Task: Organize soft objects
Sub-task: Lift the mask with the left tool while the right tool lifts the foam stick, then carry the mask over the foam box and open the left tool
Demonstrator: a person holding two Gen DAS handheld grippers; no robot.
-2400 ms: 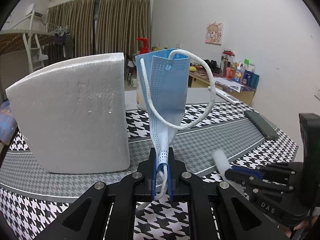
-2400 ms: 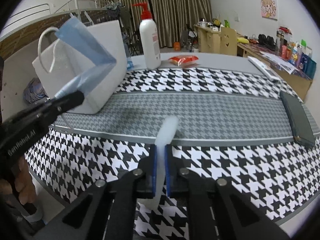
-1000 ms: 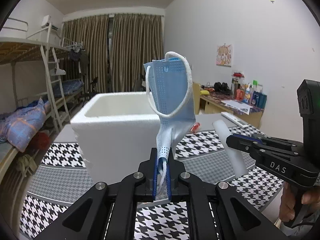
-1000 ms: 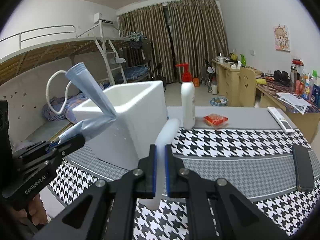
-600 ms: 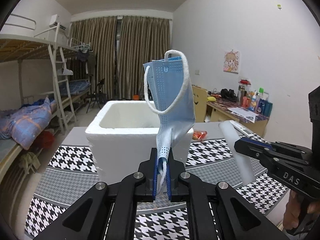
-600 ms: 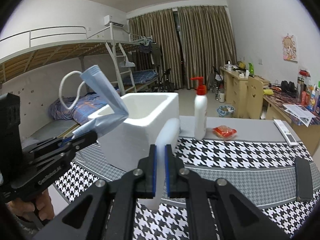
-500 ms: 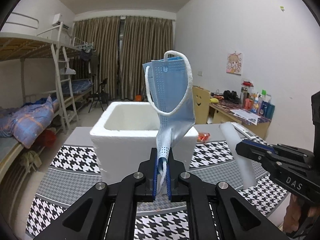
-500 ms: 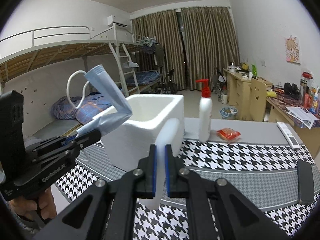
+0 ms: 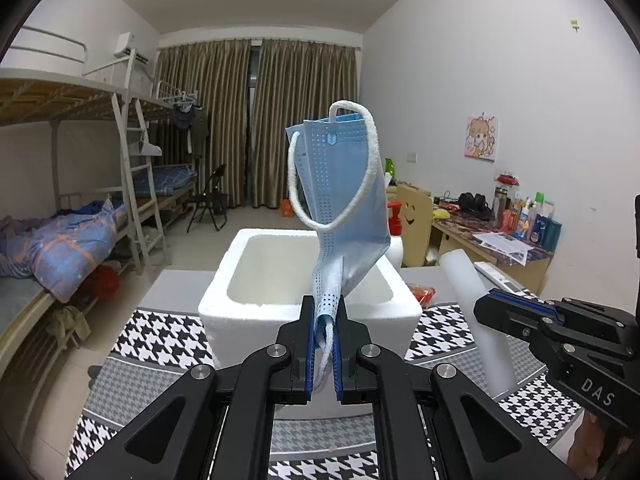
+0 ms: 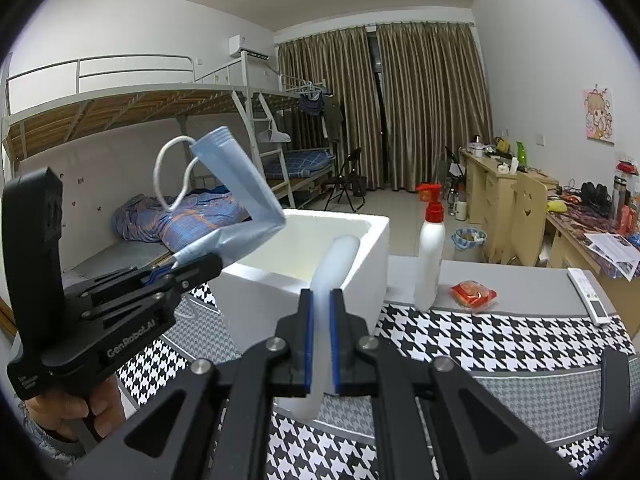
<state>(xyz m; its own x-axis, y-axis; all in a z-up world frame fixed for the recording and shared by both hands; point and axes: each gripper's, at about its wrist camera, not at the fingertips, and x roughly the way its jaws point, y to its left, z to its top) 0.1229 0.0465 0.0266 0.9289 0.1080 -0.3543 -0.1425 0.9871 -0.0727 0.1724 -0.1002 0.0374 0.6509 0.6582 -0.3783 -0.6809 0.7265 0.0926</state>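
My left gripper [image 9: 323, 312] is shut on a blue face mask [image 9: 344, 192] with white ear loops, which stands up above the open white foam box [image 9: 308, 280]. The mask [image 10: 236, 196] and left gripper [image 10: 192, 266] also show in the right wrist view, at the box's [image 10: 320, 248] left side. My right gripper [image 10: 320, 308] is shut on a white foam tube [image 10: 334, 276] that points at the box. The tube [image 9: 476, 312] and right gripper [image 9: 496, 308] show at the right of the left wrist view.
The houndstooth-covered table [image 10: 500, 344] carries a white pump bottle [image 10: 430, 256], a red snack packet [image 10: 474, 292], a white remote [image 10: 590, 296] and a dark phone [image 10: 614, 388]. A bunk bed [image 9: 60, 216] stands left, a cluttered desk [image 9: 496, 232] right.
Both grippers have risen well above the table with their loads. The foam box, earlier seen from its side, now shows its open top below and ahead.
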